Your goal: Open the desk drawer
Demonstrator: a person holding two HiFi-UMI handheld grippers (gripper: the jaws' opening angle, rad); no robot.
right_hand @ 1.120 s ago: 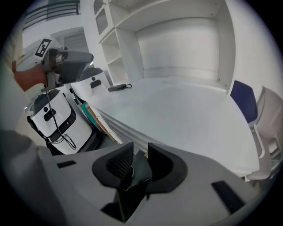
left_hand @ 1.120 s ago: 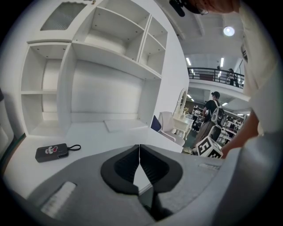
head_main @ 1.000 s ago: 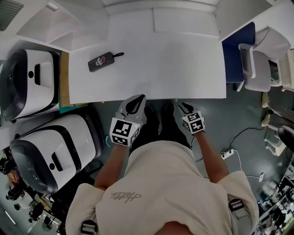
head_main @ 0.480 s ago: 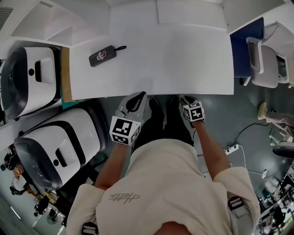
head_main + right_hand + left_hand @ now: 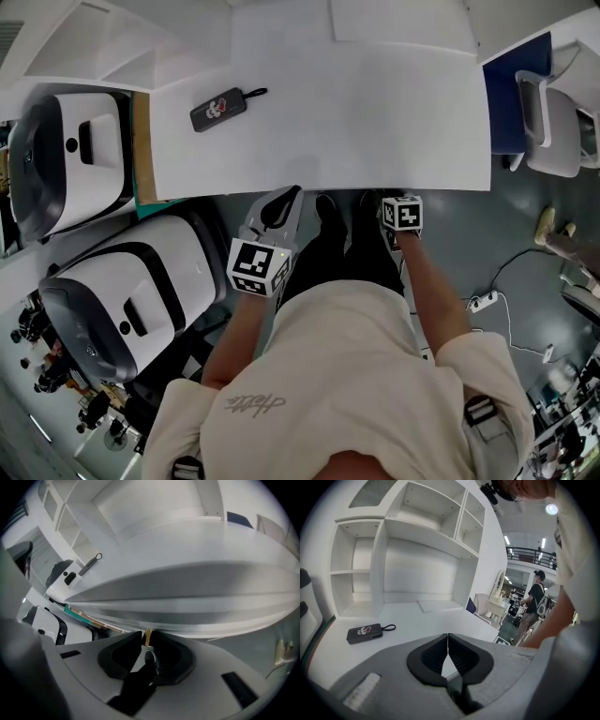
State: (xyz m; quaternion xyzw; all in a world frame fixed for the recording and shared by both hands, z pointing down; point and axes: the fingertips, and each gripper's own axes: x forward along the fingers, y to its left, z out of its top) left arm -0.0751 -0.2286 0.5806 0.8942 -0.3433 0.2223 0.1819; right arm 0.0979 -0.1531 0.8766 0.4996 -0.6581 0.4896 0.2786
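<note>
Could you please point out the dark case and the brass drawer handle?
dark case point(image 5: 220, 107), head view, middle of its body.
brass drawer handle point(image 5: 147, 636), right gripper view, the part between the jaws.

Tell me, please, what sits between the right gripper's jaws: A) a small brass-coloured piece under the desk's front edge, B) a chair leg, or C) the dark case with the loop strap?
A: in the right gripper view, the right gripper has its jaws closed on a brass-coloured piece just below the desk, while the dark case lies far off on the desktop.
</note>
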